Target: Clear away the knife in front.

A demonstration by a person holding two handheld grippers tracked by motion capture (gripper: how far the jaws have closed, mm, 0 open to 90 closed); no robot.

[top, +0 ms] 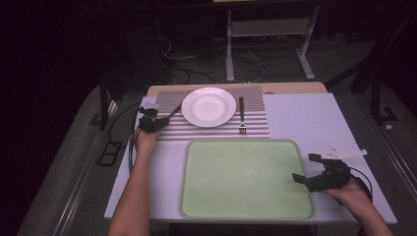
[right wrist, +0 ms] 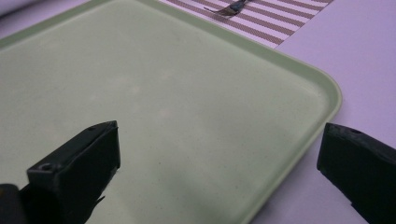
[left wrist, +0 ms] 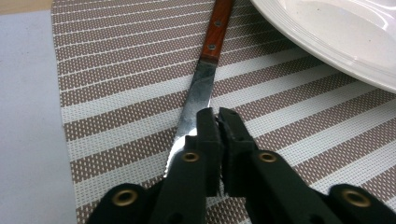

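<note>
A wooden-handled knife point(left wrist: 198, 88) lies on the striped placemat point(left wrist: 116, 93), left of the white plate point(top: 208, 106). My left gripper point(left wrist: 217, 115) rests on the mat with its jaws shut; the blade runs under the left jaw, and nothing shows between the two. In the high view the left gripper point(top: 153, 119) sits at the knife's point(top: 171, 114) near end. A fork point(top: 241, 116) lies right of the plate. My right gripper point(top: 306, 168) is open at the right rim of the green tray point(top: 246, 206), one jaw over the tray point(right wrist: 154, 93), the other over the table.
The white table top point(top: 305, 118) has free room right of the placemat and tray. The fork's tines point(right wrist: 229, 9) show beyond the tray's far edge. Cables and a metal stand point(top: 268, 39) are on the floor behind the table.
</note>
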